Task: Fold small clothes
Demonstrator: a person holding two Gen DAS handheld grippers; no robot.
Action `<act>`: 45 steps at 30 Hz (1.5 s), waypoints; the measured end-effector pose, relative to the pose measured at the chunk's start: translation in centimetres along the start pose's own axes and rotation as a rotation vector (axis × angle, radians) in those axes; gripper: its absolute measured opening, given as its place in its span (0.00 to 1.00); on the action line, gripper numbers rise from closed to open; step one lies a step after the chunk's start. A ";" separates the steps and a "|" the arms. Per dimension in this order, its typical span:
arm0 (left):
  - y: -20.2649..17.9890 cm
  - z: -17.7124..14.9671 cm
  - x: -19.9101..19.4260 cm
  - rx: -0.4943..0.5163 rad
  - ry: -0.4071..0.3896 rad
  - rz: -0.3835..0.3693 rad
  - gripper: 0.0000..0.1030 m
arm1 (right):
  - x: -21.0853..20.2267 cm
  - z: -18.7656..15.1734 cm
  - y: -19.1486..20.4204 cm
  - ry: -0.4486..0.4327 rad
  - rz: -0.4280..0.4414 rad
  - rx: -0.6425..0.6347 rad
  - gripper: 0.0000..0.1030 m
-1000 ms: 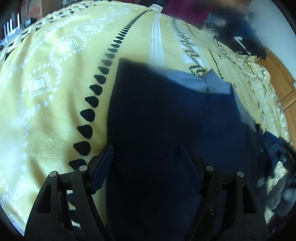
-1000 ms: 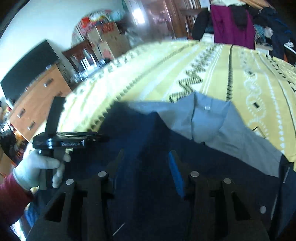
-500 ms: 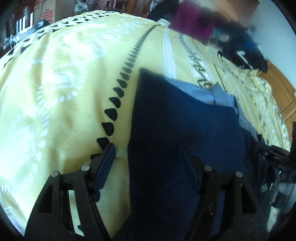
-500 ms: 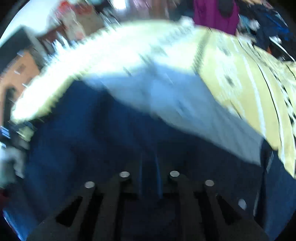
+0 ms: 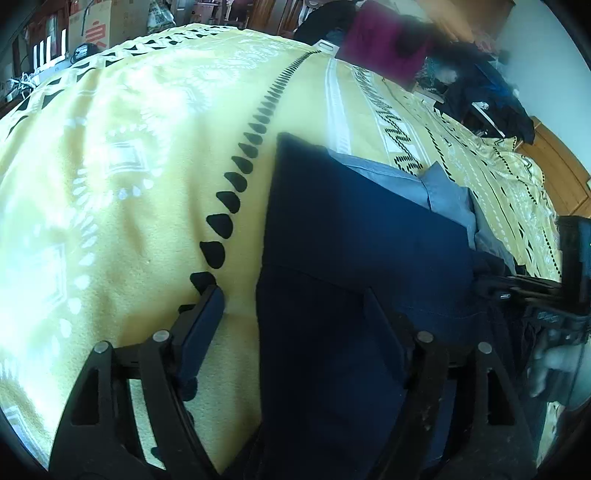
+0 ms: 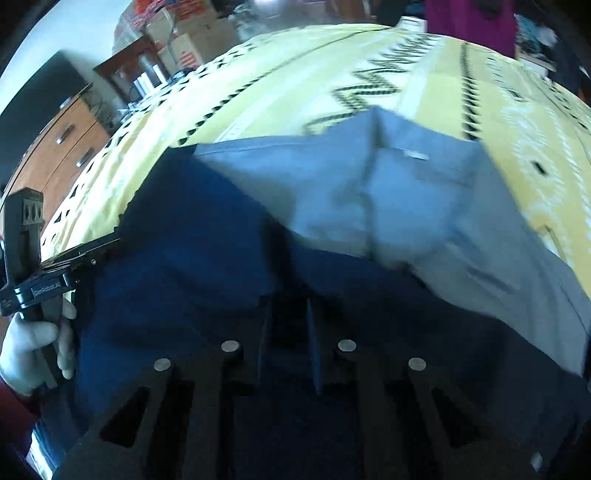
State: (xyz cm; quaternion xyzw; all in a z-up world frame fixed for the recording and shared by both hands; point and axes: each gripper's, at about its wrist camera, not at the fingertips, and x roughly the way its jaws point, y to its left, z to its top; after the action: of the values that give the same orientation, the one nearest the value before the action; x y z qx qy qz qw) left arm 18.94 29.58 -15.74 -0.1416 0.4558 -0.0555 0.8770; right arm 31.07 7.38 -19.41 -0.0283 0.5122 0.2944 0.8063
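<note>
A navy garment (image 5: 351, 229) lies on the yellow patterned blanket (image 5: 129, 184), with a lighter blue-grey part (image 5: 436, 192) showing at its far end. My left gripper (image 5: 291, 295) straddles the garment's left edge and its jaws are opening. One finger is over the blanket, the other over the navy cloth, and neither pad presses. In the right wrist view my right gripper (image 6: 289, 306) has its jaws narrow, pinching a raised fold of the navy garment (image 6: 192, 240). The blue-grey part (image 6: 369, 192) carries a small label. The left gripper (image 6: 55, 273) appears there in a white-gloved hand (image 6: 33, 343).
Dark and magenta clothes (image 5: 384, 40) are piled at the blanket's far end. Cardboard boxes (image 5: 99, 26) stand beyond the bed, and a wooden dresser (image 6: 55, 147) stands at its side. The right gripper's body (image 5: 535, 291) sits at the garment's right edge.
The right gripper sank onto the navy cloth and its jaws went from apart to narrow around a fold. The left gripper's view shifted, so its left finger now hangs over the blanket.
</note>
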 end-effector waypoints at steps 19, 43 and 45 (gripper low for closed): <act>-1.0 -0.3 0.5 0.039 0.006 0.016 0.86 | -16.1 -15.9 -13.3 -0.188 -0.100 0.433 0.64; -1.9 -0.3 1.5 0.089 0.024 0.039 0.98 | -14.8 -16.9 -17.1 -0.241 0.075 0.620 0.54; -1.9 -0.3 1.5 0.087 0.022 0.035 0.98 | -14.4 -16.4 -17.2 -0.227 0.059 0.623 0.54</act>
State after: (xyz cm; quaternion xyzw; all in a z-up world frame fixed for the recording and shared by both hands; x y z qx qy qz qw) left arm 19.60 27.38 -16.49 -0.0947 0.4653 -0.0613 0.8780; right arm 22.14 -18.93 -19.44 0.2675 0.4852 0.1482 0.8192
